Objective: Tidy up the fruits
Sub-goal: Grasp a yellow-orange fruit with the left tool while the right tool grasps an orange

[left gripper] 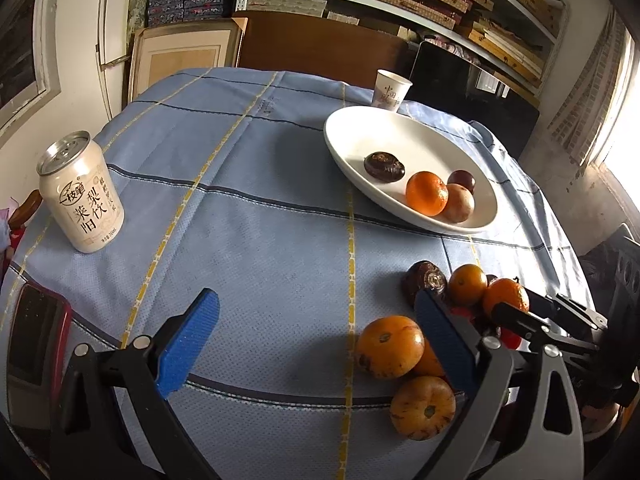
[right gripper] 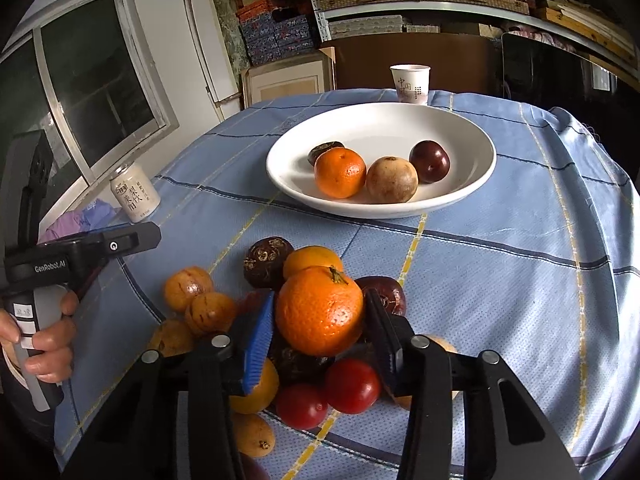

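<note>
Fingers of the right gripper [right gripper: 320, 320] are set on either side of a mandarin orange [right gripper: 320, 310] at the top of the fruit pile [right gripper: 280, 340], the blue pad against its left flank and the dark pad against its right, so the orange is judged to be clamped between them. No earlier view is given, so only this closed-on-fruit stance can be stated. The topmost fruit appears to be chosen because it can be lifted without the rest being disturbed. Beneath and around it lie two red tomatoes [right gripper: 352, 386], dark passion fruits [right gripper: 267, 261] and several yellow-orange spotted fruits [right gripper: 188, 289], all heaped together on the blue checked tablecloth [right gripper: 500, 280].

Beyond the pile stands a white bowl [right gripper: 460, 184], already holding an orange, a pale brown fruit, a dark plum-like fruit and a dark wrinkled one; it is taken to be the place where the fruits are being gathered. A paper cup [right gripper: 410, 83] stands behind the bowl, and a drink can [right gripper: 135, 195] stands off to the left.

The left gripper [left gripper: 316, 340] is held low over the cloth with its blue pads spread wide and nothing between them; its right finger sits just beside the pile, presumably kept ready for the next fruit. A hand [right gripper: 44, 336] is seen wrapped around its handle.
</note>
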### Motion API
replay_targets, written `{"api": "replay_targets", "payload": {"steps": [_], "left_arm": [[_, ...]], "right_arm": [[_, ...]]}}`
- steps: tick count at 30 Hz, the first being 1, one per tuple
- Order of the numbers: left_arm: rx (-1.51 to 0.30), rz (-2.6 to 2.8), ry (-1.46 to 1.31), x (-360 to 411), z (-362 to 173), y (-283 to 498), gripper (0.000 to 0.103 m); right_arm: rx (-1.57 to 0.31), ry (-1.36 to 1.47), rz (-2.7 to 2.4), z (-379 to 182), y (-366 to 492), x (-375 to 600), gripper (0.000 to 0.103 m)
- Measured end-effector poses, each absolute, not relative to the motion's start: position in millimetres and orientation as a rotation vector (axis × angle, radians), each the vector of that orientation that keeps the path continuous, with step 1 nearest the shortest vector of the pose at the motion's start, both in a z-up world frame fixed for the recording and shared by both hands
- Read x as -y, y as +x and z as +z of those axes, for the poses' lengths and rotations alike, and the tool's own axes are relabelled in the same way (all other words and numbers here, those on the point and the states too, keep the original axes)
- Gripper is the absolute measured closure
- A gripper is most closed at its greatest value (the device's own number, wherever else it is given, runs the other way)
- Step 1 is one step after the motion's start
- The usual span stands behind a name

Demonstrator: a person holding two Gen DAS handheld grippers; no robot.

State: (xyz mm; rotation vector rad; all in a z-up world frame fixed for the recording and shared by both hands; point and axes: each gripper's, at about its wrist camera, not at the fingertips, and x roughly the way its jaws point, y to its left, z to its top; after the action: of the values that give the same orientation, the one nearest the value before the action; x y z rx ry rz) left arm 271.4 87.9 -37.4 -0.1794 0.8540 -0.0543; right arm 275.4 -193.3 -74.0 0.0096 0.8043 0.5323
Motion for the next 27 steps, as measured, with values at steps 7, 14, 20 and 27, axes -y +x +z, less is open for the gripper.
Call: {"api": "replay_targets", "payload": {"steps": [7, 14, 20, 27], "left_arm": [[-0.893, -0.112, -0.209, -83.3, -45.5, 274.5, 0.007], [-0.934, -0.222, -0.183, -64.8, -54.9, 276.2, 0.026], [-0.983, -0.284, -0.197, -57.6, -63.6, 279.6, 0.043], [-1.003, -0.303, -0.258, -63.2, -68.0, 283.8, 0.042]], "right_arm": [[-0.804, 0.097, 0.557, -66.9, 278.2, 205.2, 0.058], [-0.794, 0.134, 0.560, -60.6, 276.9, 212.4, 0.058], [-0.789, 0.132, 0.565, -59.5, 274.9, 212.3, 0.058], [-0.793, 0.129, 0.567, -60.1, 273.9, 211.7, 0.058]]}}
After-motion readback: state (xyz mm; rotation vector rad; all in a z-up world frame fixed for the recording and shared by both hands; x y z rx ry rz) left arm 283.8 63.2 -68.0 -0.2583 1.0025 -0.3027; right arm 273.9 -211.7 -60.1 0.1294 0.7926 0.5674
